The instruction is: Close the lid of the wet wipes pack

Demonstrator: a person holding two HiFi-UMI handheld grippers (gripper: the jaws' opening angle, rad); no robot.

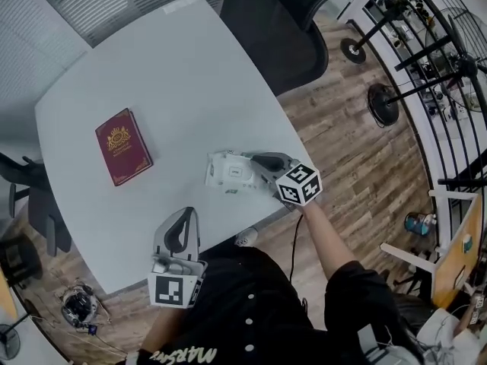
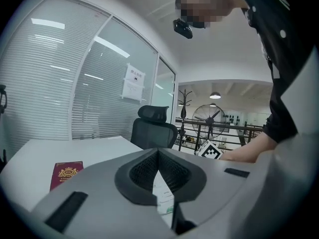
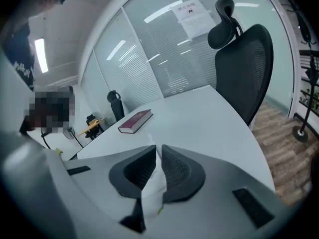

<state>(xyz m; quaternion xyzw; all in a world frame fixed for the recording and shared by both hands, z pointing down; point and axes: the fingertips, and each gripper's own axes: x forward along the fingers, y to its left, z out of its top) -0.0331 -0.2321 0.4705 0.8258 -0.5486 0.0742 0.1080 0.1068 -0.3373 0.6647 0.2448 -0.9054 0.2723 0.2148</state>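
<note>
The white wet wipes pack lies near the right front edge of the white table. A rectangular lid sits on its top; I cannot tell whether it is down. My right gripper reaches the pack's right end from the right. In the right gripper view its jaws are shut on a thin white sheet of the pack that hangs below them. My left gripper hovers at the front edge, short of the pack, shut and holding nothing. White printed pack surface shows through its slit.
A red book lies at the table's left. A black office chair stands behind the far right edge, another chair at the left. Wood floor and fan stands lie to the right. A person's dark-clothed body fills the bottom.
</note>
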